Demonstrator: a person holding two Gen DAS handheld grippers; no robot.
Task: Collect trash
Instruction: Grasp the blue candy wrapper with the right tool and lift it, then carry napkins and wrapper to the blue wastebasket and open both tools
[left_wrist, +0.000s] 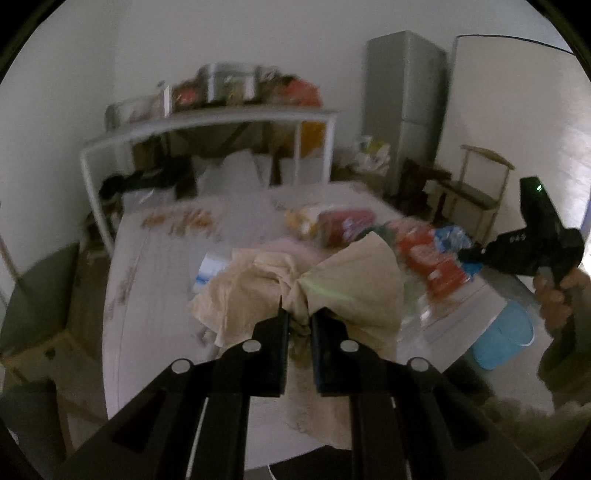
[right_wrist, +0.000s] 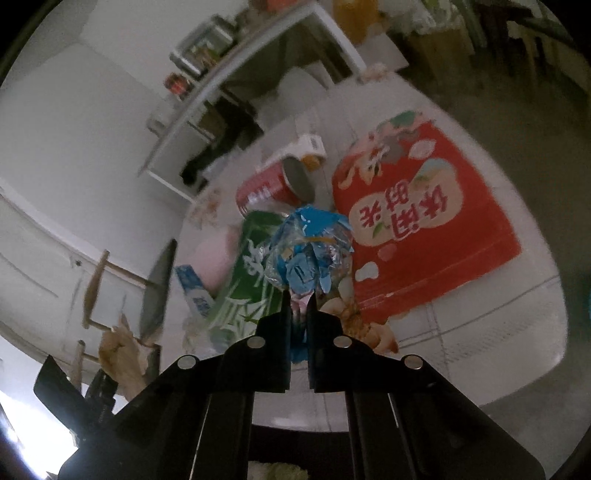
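While hanging over the table (left_wrist: 155, 295) — left gripper (left_wrist: 298, 314) clamped on beige crumpled paper (left_wrist: 332, 280), right gripper (right_wrist: 298, 299) pinching blue foil wrapper (right_wrist: 306, 251).

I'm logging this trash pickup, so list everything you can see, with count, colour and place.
crumpled paper: one, beige, clamped in left hand-held gripper
crumpled wrapper: one, blue and silver, clamped in right hand-held gripper
snack bag: one, red, on table
green packet: one, left of wrapper
can: one, red, lying on its side
table: one, white
basin: one, blue, on floor
fridge: one, grey, by wall
left hand-held gripper: black, shut
right hand-held gripper: black, shut
hand: one, holding right hand-held gripper
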